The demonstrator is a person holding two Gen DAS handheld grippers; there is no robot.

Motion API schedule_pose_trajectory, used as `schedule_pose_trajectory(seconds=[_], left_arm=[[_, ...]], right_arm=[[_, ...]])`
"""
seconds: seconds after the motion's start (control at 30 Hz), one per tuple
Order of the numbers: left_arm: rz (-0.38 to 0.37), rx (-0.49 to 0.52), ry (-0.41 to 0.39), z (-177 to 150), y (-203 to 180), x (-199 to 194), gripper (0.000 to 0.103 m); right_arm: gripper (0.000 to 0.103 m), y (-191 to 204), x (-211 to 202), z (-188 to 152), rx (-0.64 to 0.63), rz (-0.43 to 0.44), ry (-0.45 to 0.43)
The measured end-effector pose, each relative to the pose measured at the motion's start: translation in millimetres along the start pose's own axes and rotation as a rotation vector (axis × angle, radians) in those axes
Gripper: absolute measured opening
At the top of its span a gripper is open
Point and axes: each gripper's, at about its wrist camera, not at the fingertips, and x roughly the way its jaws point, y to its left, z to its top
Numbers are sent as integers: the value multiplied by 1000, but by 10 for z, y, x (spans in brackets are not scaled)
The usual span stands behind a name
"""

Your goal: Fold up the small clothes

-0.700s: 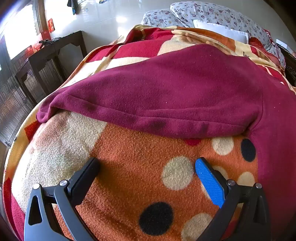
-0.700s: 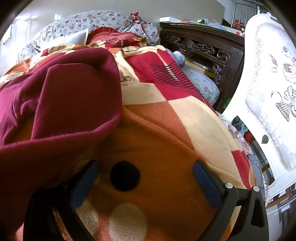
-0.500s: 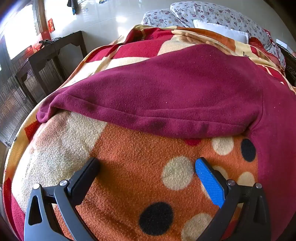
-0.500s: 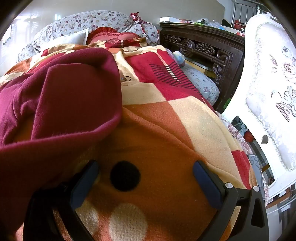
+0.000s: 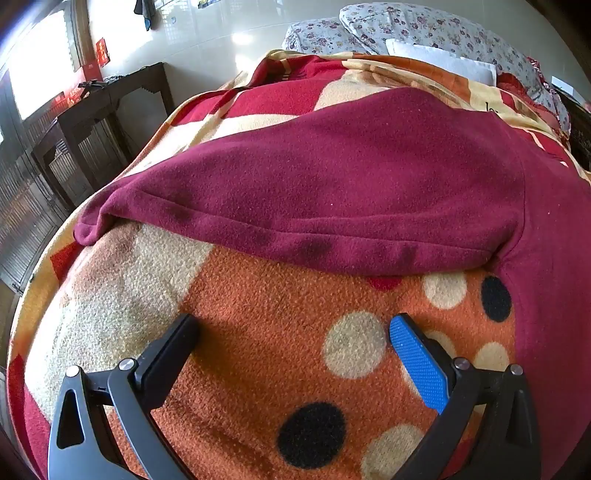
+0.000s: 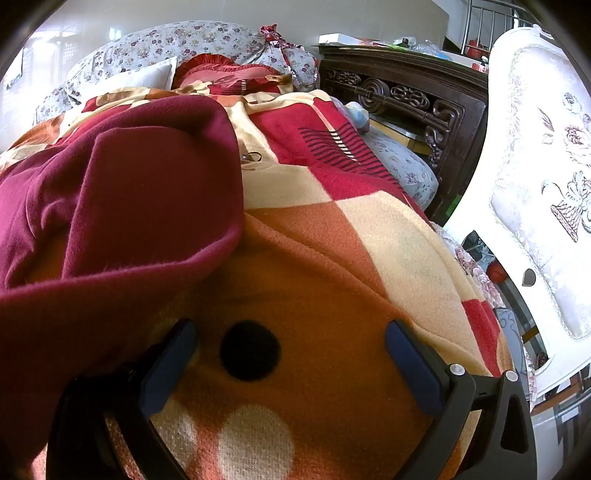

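A maroon fleece garment [image 5: 351,177] lies spread on the patterned blanket [image 5: 258,332] of a bed, its hemmed edge facing me. My left gripper [image 5: 291,336] is open and empty, low over the blanket just short of that hem. In the right wrist view the same garment [image 6: 122,206] is bunched at the left, with a folded flap hanging over the blanket [image 6: 332,266]. My right gripper [image 6: 291,339] is open and empty beside the garment's right edge, its left finger close to the cloth.
Floral pillows [image 5: 424,29] lie at the bed's head. A dark wooden side table [image 5: 92,122] stands left of the bed. A carved dark wooden headboard [image 6: 402,96] and a white upholstered chair [image 6: 535,166] stand to the right.
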Motion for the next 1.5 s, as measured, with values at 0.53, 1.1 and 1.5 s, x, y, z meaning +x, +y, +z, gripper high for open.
schedule_pose_trajectory(seconds=[0.53, 1.1, 1.5], left_arm=[[-66, 78, -85, -208, -437, -831, 103], [-285, 197, -182, -449, -1245, -1727, 103], [-317, 207, -197, -545, -1389, -1854, 103]], right_arm=[[103, 29, 5, 2, -14, -16, 12], [103, 366, -1425, -189, -18, 59, -68], [103, 1247, -1845, -66, -78, 183, -126]])
